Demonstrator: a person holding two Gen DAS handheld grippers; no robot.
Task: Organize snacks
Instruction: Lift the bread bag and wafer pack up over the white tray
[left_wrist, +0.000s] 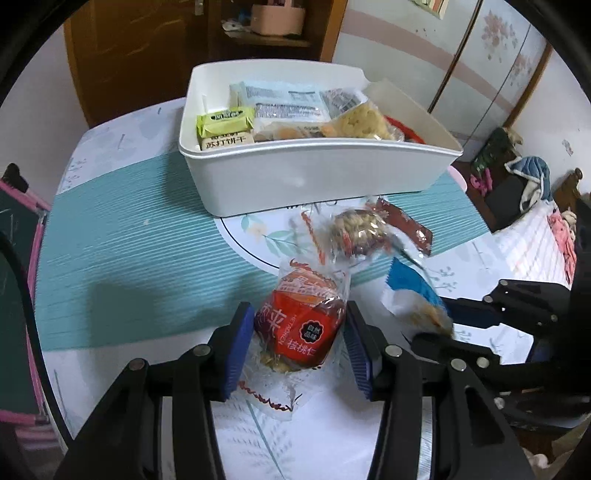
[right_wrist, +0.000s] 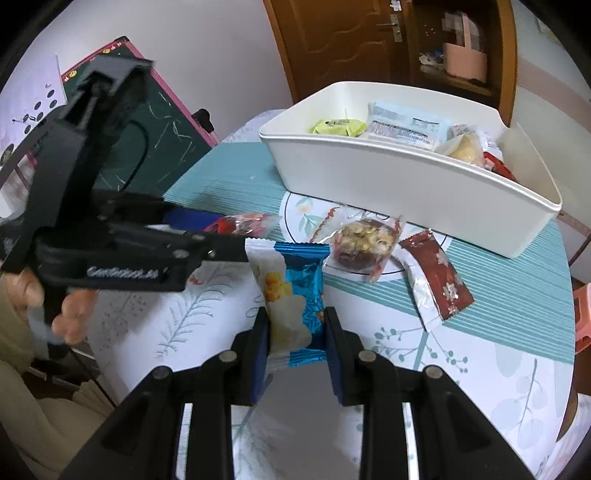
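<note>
My left gripper (left_wrist: 297, 328) is shut on a red walnut snack packet (left_wrist: 301, 325) just above the table. My right gripper (right_wrist: 295, 328) is shut on a blue and white snack packet (right_wrist: 291, 295), which also shows in the left wrist view (left_wrist: 413, 295). A clear packet with a nut cake (left_wrist: 358, 229) (right_wrist: 364, 242) and a dark red packet (right_wrist: 436, 280) (left_wrist: 406, 225) lie on the table in front of the white bin (left_wrist: 317, 173) (right_wrist: 406, 192). The bin holds several wrapped snacks, among them a green packet (left_wrist: 225, 120) (right_wrist: 338, 127).
The round table has a teal striped mat (left_wrist: 129, 251) and a floral cloth. A green chalkboard with a pink frame (right_wrist: 162, 129) stands left of the table. A wooden door (right_wrist: 332, 40) and a shelf are behind. Clothes lie on a bed (left_wrist: 532, 184) at the right.
</note>
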